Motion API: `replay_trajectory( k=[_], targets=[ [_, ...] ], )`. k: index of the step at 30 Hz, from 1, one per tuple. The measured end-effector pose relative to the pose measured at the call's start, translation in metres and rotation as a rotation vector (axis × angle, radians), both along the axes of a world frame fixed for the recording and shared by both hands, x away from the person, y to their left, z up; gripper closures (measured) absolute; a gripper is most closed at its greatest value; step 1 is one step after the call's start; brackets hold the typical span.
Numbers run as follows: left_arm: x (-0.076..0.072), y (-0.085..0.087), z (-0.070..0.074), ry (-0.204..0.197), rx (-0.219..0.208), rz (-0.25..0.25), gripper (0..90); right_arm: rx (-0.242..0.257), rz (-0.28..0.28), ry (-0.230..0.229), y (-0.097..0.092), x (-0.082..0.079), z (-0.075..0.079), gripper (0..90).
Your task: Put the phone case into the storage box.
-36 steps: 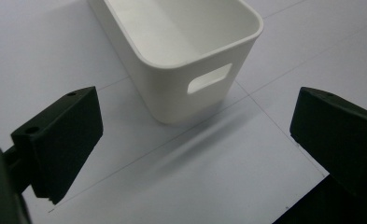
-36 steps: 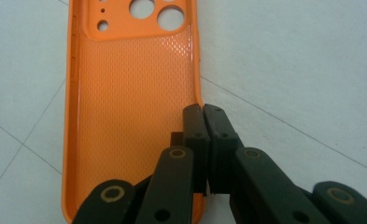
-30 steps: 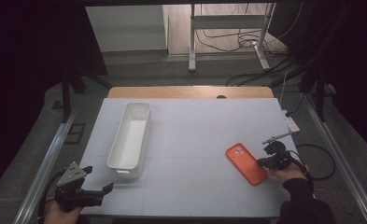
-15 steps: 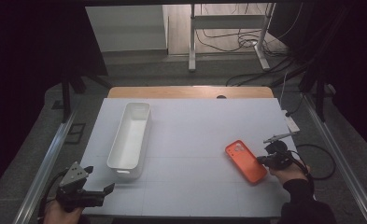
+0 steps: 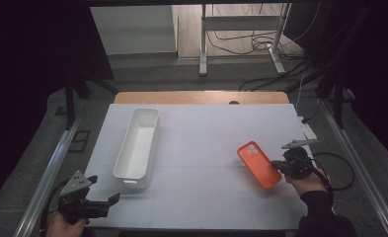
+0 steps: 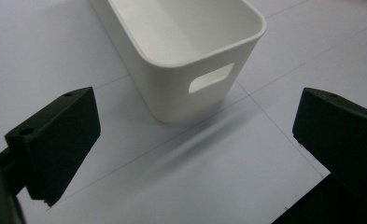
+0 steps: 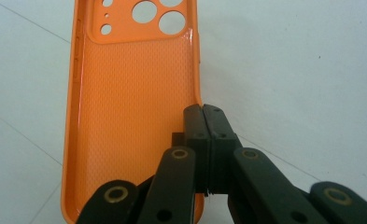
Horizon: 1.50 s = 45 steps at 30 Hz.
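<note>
An orange phone case (image 5: 258,164) sits at the right of the white table (image 5: 206,133), its camera holes at the far end. In the right gripper view the case (image 7: 134,102) shows its dimpled inside. My right gripper (image 5: 279,166) (image 7: 203,112) is shut on the rim of the case's long right edge. A long white bin (image 5: 138,142) stands left of centre, empty. My left gripper (image 5: 102,190) hovers open at the table's front left corner. Its jaws (image 6: 195,121) are spread wide and face the bin's near end (image 6: 186,51) with its handle slot.
The table's front edge runs just below the left gripper. A wooden strip (image 5: 201,97) borders the far side. Metal rails (image 5: 48,173) flank the table, and cables (image 5: 339,170) lie on the floor at the right.
The right gripper has risen slightly with the phone case pinched in it, so the case sits a little higher in the view. The left gripper stays where it was.
</note>
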State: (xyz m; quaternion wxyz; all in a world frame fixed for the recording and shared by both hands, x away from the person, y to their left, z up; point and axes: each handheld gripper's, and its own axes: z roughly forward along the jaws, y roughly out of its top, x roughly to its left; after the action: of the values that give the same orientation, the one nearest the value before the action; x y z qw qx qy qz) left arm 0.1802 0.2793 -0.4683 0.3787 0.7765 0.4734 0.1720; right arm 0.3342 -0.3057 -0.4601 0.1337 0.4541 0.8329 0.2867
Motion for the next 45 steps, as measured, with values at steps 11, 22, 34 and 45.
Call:
replay_trajectory(
  k=[11, 22, 34, 45],
  targets=[
    [0.001, 0.001, 0.000, 0.007, -0.008, 0.008, 2.7, 0.037, 0.002, -0.047, 0.003, -0.003, 0.009, 89.1],
    [0.001, 0.001, 0.000, 0.004, -0.013, 0.003, 1.4, 0.090, 0.033, -0.096, 0.014, -0.008, 0.019, 89.1],
    [0.002, 0.002, 0.001, 0.017, -0.024, -0.006, 0.0, 0.150, 0.055, -0.165, 0.028, -0.011, 0.032, 89.1],
    [0.010, -0.007, 0.005, 0.019, -0.088, -0.041, 0.0, 0.174, 0.093, -0.193, 0.042, -0.011, 0.037, 89.1]
  ],
)
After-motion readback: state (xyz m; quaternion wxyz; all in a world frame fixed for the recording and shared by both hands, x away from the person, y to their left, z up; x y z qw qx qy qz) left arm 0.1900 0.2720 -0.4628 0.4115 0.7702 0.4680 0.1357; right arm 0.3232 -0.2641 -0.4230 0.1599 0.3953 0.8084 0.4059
